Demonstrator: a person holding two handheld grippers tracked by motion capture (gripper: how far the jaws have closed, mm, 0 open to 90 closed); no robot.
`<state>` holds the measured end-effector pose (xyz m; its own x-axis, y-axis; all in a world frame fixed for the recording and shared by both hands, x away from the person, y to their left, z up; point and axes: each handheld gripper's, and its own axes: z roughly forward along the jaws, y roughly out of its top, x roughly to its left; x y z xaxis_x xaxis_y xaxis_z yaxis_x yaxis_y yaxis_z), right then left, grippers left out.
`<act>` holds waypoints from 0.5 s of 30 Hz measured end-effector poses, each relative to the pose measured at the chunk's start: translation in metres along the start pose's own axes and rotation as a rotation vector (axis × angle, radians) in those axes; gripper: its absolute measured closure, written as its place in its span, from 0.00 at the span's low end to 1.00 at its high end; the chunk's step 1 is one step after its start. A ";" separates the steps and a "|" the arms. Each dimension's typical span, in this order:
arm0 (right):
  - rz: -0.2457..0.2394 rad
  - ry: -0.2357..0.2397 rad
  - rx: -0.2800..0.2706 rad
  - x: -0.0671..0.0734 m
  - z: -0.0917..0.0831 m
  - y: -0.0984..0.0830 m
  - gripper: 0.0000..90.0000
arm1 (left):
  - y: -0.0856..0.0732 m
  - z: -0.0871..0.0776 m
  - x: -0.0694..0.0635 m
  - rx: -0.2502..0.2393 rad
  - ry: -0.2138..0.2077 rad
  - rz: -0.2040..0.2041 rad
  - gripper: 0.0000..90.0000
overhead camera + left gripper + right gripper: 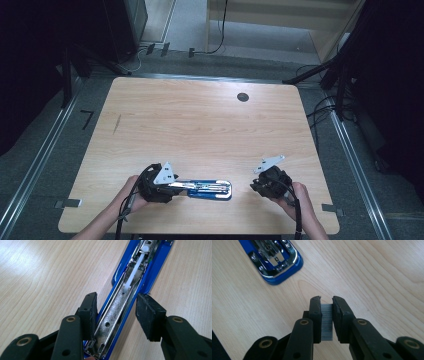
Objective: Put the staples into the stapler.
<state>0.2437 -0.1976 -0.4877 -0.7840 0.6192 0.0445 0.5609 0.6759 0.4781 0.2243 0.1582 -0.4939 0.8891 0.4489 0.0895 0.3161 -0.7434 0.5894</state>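
Note:
A blue stapler (pixel 210 189) lies opened flat near the table's front edge, its chrome staple channel (pixel 117 307) facing up with a white pusher inside. My left gripper (pixel 182 186) straddles the channel's left end. In the left gripper view the left gripper (pixel 115 300) has its pads against the stapler's two sides. Right of the stapler, my right gripper (pixel 255 185) points toward its rounded end (pixel 274 260). The right gripper (pixel 327 300) is shut on a grey strip of staples (pixel 327 322) a little above the wood.
The wooden table (pixel 200 120) has a round cable hole (pixel 243 97) at the back and a dark mark (pixel 116 124) at the left. Cables and dark stands lie on the floor around it.

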 end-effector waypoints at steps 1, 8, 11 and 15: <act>0.006 0.010 -0.004 0.001 0.000 0.001 0.88 | 0.000 0.000 0.000 0.000 0.000 0.000 0.60; -0.003 0.030 -0.021 0.005 0.003 0.010 0.88 | 0.000 0.000 0.000 -0.001 0.002 -0.001 0.60; -0.015 0.029 -0.031 0.009 0.005 0.017 0.88 | 0.000 0.000 0.000 -0.001 0.001 -0.002 0.60; -0.026 0.031 -0.038 0.010 0.008 0.022 0.88 | 0.000 0.000 0.000 -0.002 0.000 -0.004 0.60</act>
<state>0.2499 -0.1732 -0.4834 -0.8065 0.5884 0.0579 0.5299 0.6758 0.5124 0.2240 0.1585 -0.4942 0.8879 0.4518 0.0867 0.3191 -0.7405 0.5914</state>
